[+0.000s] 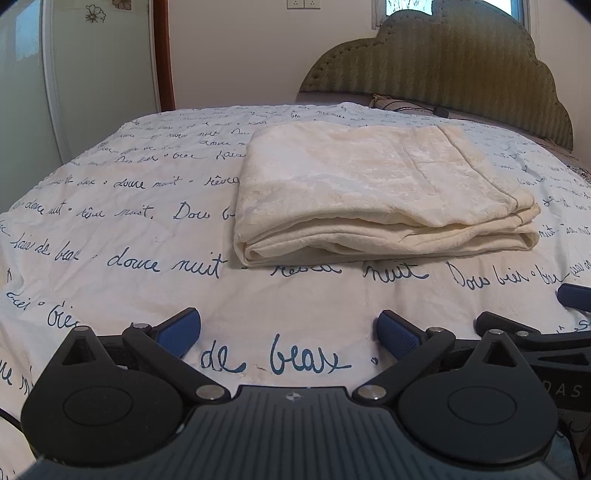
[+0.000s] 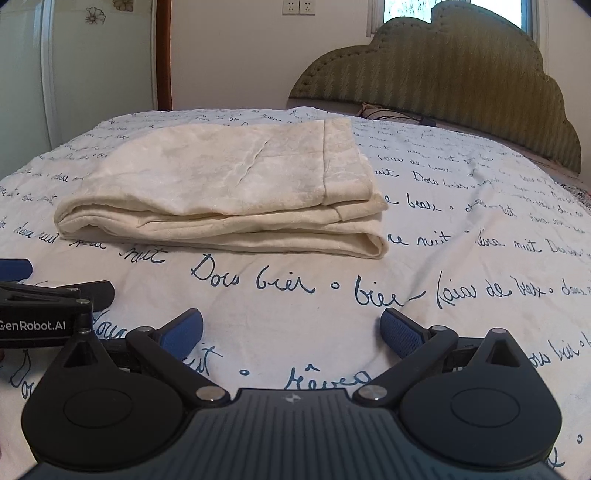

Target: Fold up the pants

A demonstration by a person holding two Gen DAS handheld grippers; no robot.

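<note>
Both grippers hovering clear of cream velvety folded pants (image 1: 384, 192)

Left gripper (image 1: 288, 332) and right gripper (image 2: 291, 332) are holding jaws apart, empty; folding is looking finished; only tidying seems left.

One folded cream pants (image 1: 380, 192); one script-printed bedspread (image 1: 147, 280); one padded headboard (image 1: 443, 70); two grippers: left (image 1: 289, 332), right (image 2: 291, 332); two wall sockets (image 2: 299, 6).

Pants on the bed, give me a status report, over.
Left gripper and right gripper: jaws open, empty, short of the cloth. Pants folded in a layered stack on the bedspread. Nothing in the way.
</note>
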